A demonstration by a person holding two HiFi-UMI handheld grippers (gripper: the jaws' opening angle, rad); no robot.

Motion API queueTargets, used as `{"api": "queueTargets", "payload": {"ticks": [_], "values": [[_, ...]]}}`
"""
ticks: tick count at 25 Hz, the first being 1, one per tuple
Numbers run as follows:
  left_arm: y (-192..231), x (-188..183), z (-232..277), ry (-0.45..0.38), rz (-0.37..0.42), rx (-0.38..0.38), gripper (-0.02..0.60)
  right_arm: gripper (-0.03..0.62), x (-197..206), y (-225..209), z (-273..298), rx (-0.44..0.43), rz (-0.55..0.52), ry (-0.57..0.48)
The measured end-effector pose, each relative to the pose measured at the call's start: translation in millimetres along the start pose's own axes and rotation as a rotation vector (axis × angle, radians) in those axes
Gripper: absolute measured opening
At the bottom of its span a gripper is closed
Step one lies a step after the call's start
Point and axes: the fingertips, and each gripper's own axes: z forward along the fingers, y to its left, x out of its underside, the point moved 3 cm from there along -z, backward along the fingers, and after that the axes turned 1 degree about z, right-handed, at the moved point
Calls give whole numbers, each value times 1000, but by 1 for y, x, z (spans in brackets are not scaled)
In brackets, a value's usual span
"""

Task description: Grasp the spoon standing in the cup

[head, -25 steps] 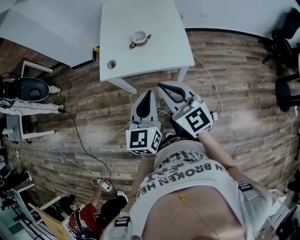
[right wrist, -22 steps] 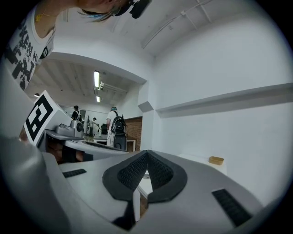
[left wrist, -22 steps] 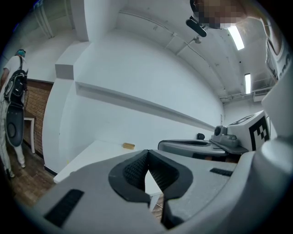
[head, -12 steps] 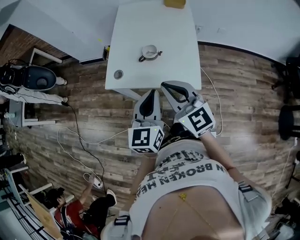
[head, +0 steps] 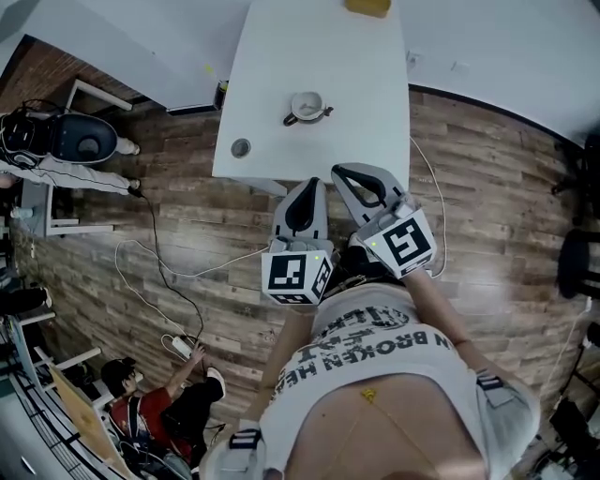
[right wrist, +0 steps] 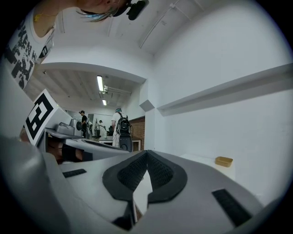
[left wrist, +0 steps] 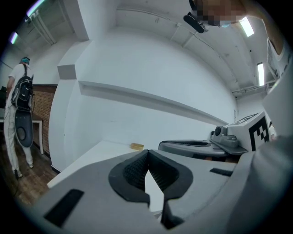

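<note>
A white cup [head: 306, 104] stands on the white table [head: 366, 103] in the head view. The spoon [head: 324, 112] shows only as a thin dark piece at the cup's rim. Both grippers are held side by side before the person's body, short of the table's near edge and pointing at it. My left gripper [head: 310, 184] [left wrist: 147, 151] is shut with nothing in it. My right gripper [head: 343, 172] [right wrist: 146, 152] is shut and empty too. Neither gripper view shows the cup; the jaws hide that part of the table.
A small yellow block [head: 367, 6] [left wrist: 136, 146] [right wrist: 224, 161] lies at the table's far end, a round grey disc [head: 241, 147] near its front left corner. Cables [head: 159, 281] cross the wooden floor. A person with a backpack [left wrist: 20, 100] stands at the left; another crouches [head: 141, 394].
The table and cup have drawn nearer in the head view, and the table's near edge now lies just ahead of both grippers. Both grippers keep side by side and shut.
</note>
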Motion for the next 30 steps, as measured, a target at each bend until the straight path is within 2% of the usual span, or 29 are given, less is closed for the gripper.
{"api": "queueTargets", "payload": {"ticks": [4, 10, 21, 26, 30], "values": [[10, 2, 11, 14, -6, 12, -2, 6, 3, -10, 7, 31, 9, 7], [28, -5, 40, 14, -1, 88, -2, 7, 7, -29, 32, 100, 18, 23], [115, -19, 115, 57, 17, 186, -2, 6, 13, -68, 138, 163, -8, 85], [150, -19, 138, 80, 22, 245, -2, 6, 27, -82, 173, 232, 8, 132], [167, -6, 160, 141, 37, 298, -2, 7, 42, -102, 189, 304, 30, 175]]}}
